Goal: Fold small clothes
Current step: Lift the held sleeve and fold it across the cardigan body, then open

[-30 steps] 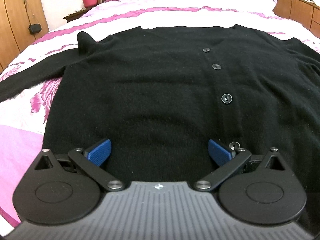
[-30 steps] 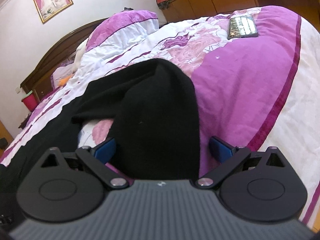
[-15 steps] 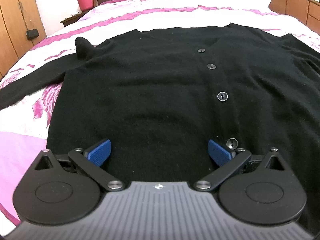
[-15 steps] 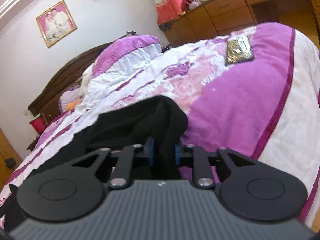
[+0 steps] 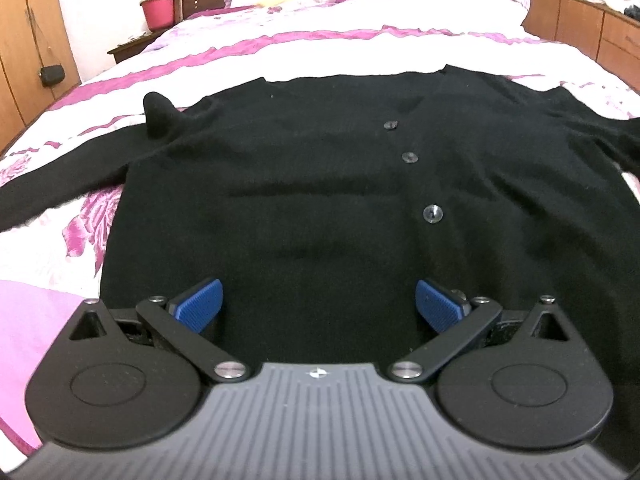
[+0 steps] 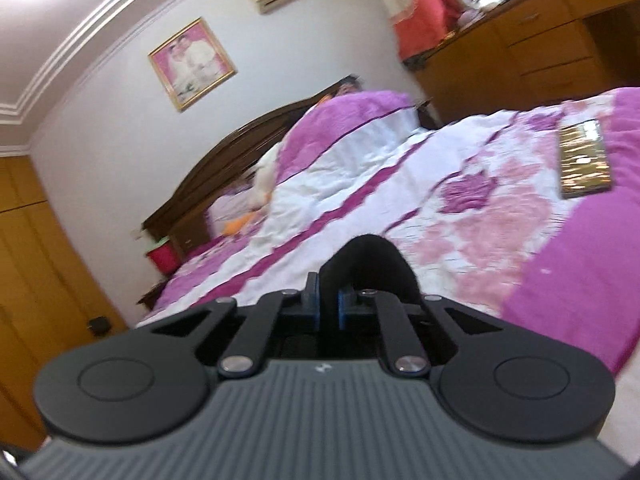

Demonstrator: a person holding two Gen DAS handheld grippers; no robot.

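Since half a second ago, right gripper (image 6: 328,304) is lifting higher, still clamping a fold of black sleeve (image 6: 370,260) above the bed (image 6: 460,208). Black cardigan (image 5: 320,200) is lying flat, front up, three buttons (image 5: 433,213) showing, collar away. Left gripper (image 5: 318,304) is hovering over the hem, jaws apart.

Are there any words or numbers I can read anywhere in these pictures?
None can be read.
Small white mark on the left gripper body: a logo, no letters.
Same mark on the right gripper body: no letters.
Flat dark and gold thing on the bedspread: too blurred to read.
Framed photo on the wall: no text visible.
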